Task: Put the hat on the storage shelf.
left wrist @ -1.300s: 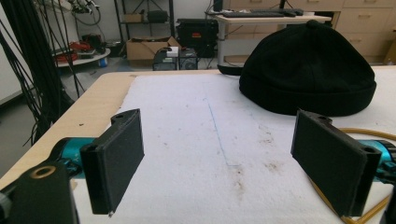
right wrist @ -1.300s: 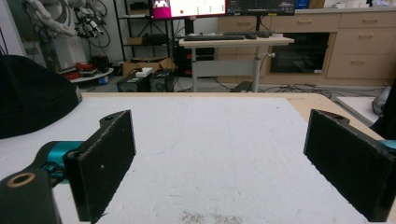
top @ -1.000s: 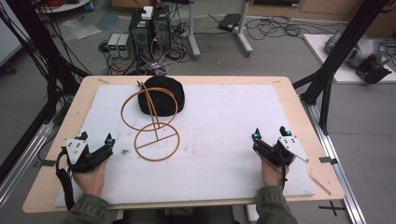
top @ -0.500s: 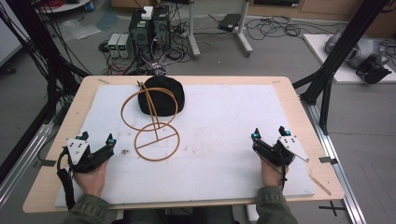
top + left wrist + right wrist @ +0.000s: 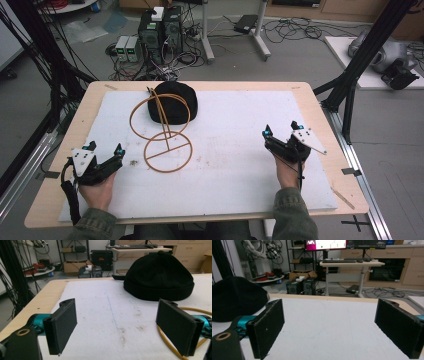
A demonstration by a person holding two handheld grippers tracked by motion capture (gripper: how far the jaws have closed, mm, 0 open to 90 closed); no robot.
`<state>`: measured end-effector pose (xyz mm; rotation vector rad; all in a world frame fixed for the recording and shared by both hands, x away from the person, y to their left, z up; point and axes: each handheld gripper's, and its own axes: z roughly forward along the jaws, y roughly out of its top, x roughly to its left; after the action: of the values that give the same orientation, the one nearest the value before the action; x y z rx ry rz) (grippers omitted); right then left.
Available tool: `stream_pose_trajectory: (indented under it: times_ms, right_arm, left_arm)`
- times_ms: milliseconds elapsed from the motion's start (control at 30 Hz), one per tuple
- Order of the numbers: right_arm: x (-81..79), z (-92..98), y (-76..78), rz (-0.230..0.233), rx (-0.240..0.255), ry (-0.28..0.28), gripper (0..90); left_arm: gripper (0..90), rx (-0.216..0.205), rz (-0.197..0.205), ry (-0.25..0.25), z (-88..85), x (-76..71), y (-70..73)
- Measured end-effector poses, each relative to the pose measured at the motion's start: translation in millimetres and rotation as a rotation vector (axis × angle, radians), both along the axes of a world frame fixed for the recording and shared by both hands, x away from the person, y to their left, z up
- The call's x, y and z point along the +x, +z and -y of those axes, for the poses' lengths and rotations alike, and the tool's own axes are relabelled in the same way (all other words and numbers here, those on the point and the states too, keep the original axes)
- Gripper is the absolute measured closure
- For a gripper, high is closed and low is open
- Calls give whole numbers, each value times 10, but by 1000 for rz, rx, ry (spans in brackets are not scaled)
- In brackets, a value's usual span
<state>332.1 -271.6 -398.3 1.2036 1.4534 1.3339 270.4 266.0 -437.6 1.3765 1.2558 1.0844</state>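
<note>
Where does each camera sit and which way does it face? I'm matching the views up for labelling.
High view: above the person's side, looking forward and down on the table; both forearms show, with the left tool and right tool.
Left gripper view: rides the left tool, looking along its open jaws at the hat and hoop.
Right gripper view: rides the right tool, jaws open, facing across the mat.
Shared: all three show the hat.

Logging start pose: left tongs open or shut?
Open: left tongs show black pads wide apart, nothing between.
</note>
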Motion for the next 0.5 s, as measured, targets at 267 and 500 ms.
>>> stream_pose_trajectory:
  times_ms: [267,500]
  right_arm:
    - [374,-253,312,-36,-27,103,81]
    - [574,-461,373,-71,-35,165,81]
  left_arm:
    - [173,4,-9,-14,34,18,-6]
    - [173,2,-7,-16,37,20,-3]
